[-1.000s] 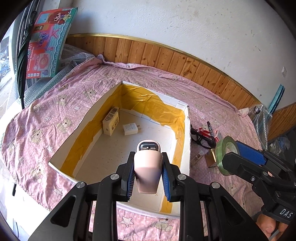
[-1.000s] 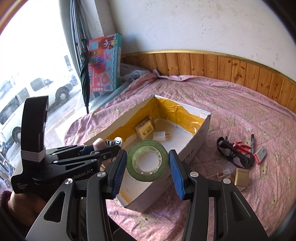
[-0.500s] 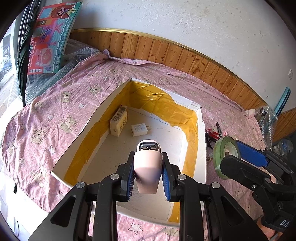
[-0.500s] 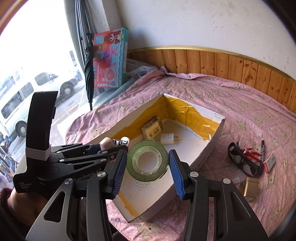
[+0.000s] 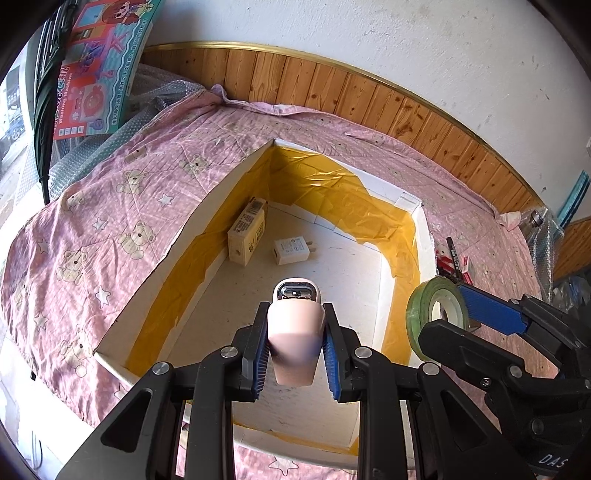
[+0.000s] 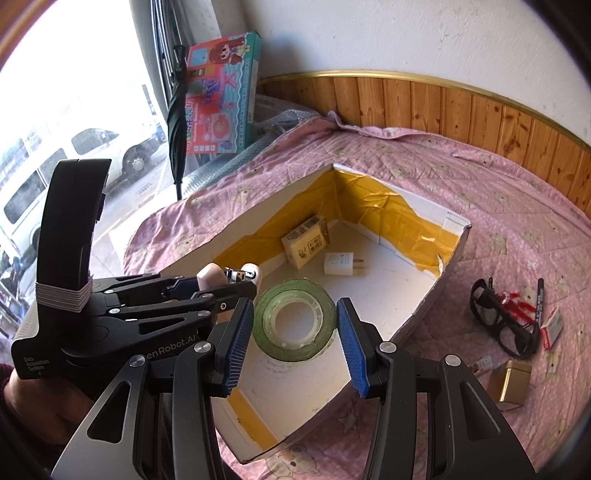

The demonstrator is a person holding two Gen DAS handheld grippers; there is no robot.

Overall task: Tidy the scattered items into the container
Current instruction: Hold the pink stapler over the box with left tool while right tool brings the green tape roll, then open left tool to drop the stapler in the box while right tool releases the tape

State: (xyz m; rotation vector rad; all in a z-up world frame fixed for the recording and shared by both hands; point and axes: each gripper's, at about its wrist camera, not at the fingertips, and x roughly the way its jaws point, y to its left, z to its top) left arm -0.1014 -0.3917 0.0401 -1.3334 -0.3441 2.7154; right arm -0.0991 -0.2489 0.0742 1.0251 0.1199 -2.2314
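Tape roll (image 6: 294, 318) between right gripper (image 6: 295, 341) pads, over box (image 6: 424, 310)

The pink cloth (image 6: 461, 192) with its bear print looks like soft, matt quilted cotton, and the box (image 5: 424, 251) on it is white card lined with glossy, wrinkled yellow tape. The green tape roll (image 6: 295, 319) has a dull rough face around a shiny clear plastic core (it catches the window light). Behind, varnished wood panelling (image 5: 369, 96) gleams under a rough plastered wall (image 5: 369, 33).
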